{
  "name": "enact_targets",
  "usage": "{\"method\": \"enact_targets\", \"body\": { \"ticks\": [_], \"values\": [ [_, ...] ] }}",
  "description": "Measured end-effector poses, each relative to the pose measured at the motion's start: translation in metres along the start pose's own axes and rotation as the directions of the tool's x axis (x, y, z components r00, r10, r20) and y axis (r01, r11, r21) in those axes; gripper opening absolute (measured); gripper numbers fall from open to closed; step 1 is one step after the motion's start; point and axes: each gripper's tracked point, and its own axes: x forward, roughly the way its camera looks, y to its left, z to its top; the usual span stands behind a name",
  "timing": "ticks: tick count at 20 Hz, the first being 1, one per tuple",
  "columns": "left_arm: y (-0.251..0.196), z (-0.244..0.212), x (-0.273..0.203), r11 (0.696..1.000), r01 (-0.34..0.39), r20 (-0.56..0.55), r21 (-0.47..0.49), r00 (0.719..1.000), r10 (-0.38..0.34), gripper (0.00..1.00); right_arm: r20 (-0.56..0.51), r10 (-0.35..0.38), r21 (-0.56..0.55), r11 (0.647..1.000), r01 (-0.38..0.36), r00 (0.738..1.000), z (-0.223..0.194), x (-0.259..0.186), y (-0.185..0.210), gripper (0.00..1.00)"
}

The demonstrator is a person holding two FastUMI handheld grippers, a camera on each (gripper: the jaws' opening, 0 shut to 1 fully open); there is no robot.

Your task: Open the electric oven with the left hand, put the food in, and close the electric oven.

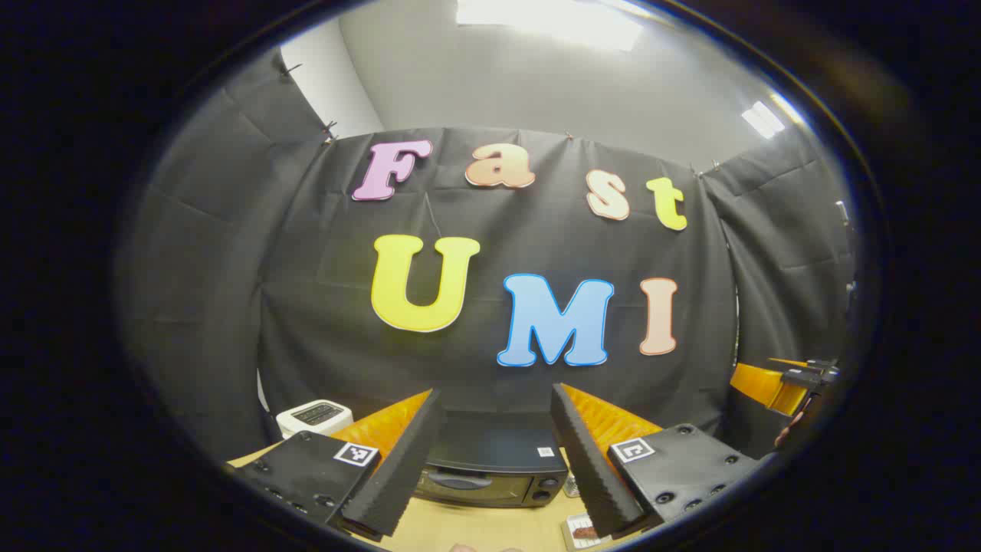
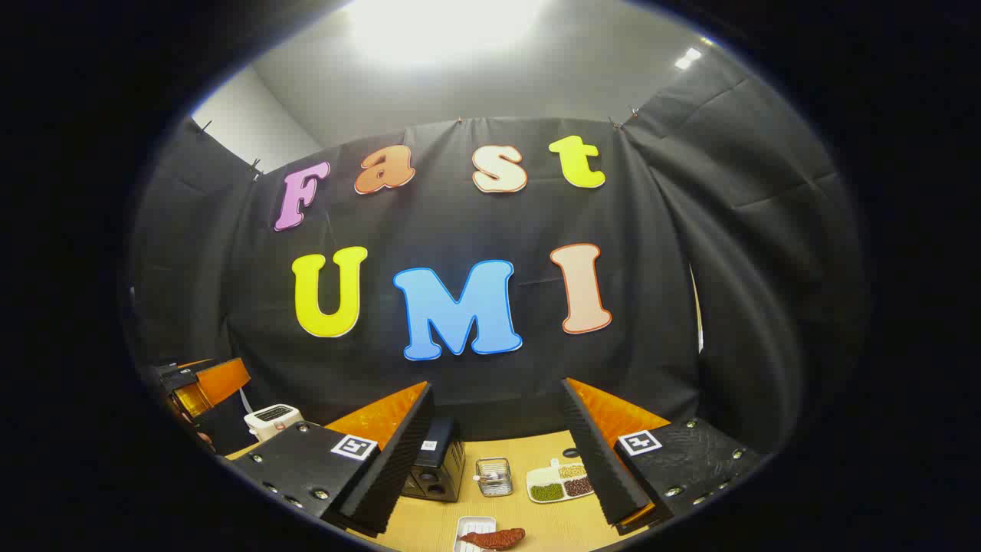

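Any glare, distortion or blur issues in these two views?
Left gripper view: ceiling light blown out at top, strong fisheye bend, oven dim but sharp between the open left gripper. Right gripper view: bigger ceiling glare, table evenly lit, food cropped at the bottom edge, right gripper sharp.

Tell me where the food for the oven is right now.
In the right gripper view, the food lies on a small white tray at the table's near edge, in front of the oven.
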Motion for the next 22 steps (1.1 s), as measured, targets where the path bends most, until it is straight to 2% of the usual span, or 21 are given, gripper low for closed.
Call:
{"method": "enact_targets", "body": {
  "ticks": [2, 3, 10, 14, 18, 22],
  "values": [
    [0.0, -0.002, 0.006, 1.0, 0.002, -0.008, 0.001, 1.0, -0.002, 0.95, -0.006, 0.001, -0.003, 1.0, -0.001, 1.0, -0.001, 0.003, 0.0, 0.98],
    [0.0, -0.004, 0.009, 1.0, 0.005, -0.013, -0.002, 1.0, -0.005, 0.98, -0.011, 0.004, -0.002, 1.0, -0.004, 1.0, -0.004, 0.006, 0.001, 0.98],
    [0.005, -0.014, 0.023, 1.0, 0.01, -0.035, -0.004, 0.999, -0.01, 0.95, -0.029, -0.013, -0.008, 1.0, 0.013, 0.999, -0.011, 0.015, 0.002, 0.99],
    [0.01, -0.023, 0.028, 1.0, 0.008, -0.051, 0.003, 0.999, -0.008, 0.98, -0.033, -0.023, -0.013, 1.0, 0.023, 0.999, -0.013, 0.017, 0.001, 0.99],
    [0.017, -0.048, 0.039, 1.0, 0.007, -0.093, 0.017, 0.996, -0.006, 0.92, -0.044, -0.045, -0.024, 0.999, 0.044, 0.998, -0.019, 0.014, -0.006, 0.99],
    [0.024, -0.088, 0.057, 1.0, 0.023, -0.155, 0.016, 0.988, -0.02, 0.96, -0.064, -0.077, -0.028, 0.997, 0.076, 0.995, -0.03, 0.01, -0.016, 0.99]
  ]
}}
